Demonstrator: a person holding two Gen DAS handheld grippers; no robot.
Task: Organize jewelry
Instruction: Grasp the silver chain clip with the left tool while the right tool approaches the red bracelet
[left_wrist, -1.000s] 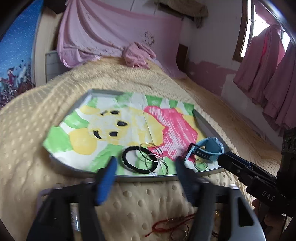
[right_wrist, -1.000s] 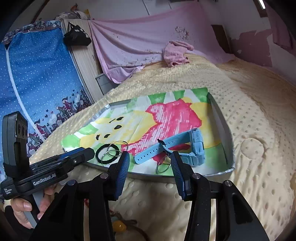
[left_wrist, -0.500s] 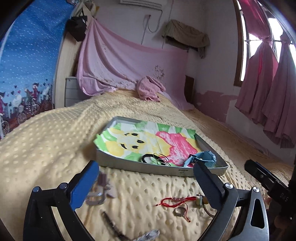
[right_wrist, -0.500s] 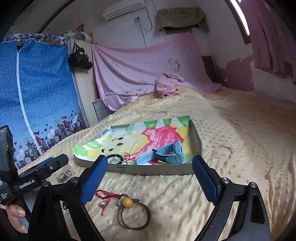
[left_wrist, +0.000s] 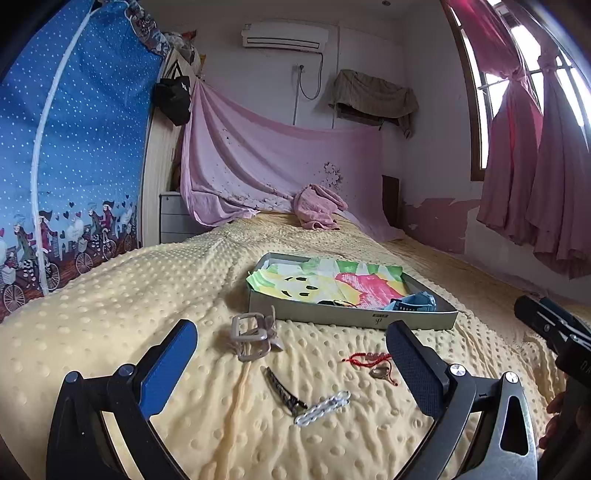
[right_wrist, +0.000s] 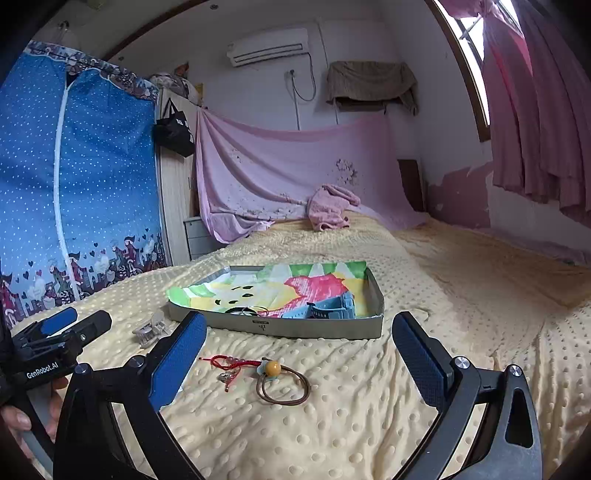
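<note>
— Yellow dimpled bedspread (left_wrist: 110, 295) covers the whole bed, and everything sits on it. Where is the jewelry going?

— Into the shallow grey metal tray (right_wrist: 280, 326) lined with a cartoon-printed paper, I judge. It lies mid-bed, and a light blue strap watch (right_wrist: 328, 308), a black ring-shaped band (left_wrist: 334, 302) and some thin bangles beside it are in it.

— And what is left out?

— Several pieces, all on the bedspread in front of the tray, apart from one another: a beige hair claw clip (left_wrist: 255, 334), a dark patterned flat hair clip (left_wrist: 284, 391) touching a white plastic chain link piece (left_wrist: 321, 408), a red cord bracelet with a small charm (right_wrist: 227, 365), and a brown elastic hair tie with an amber bead (right_wrist: 282, 382).

— How do the tools stand?

— The left gripper (left_wrist: 288, 369) hangs above the loose pieces with its fingers spread wide, holding nothing. The right gripper (right_wrist: 299, 365) is the same: wide apart, empty, framing the cord bracelet and the hair tie.

— Why so wide?

— Probably to take in whichever piece comes next. The bedspread is soft, so flat items like the chain may sink and slip from a pinch.
</note>
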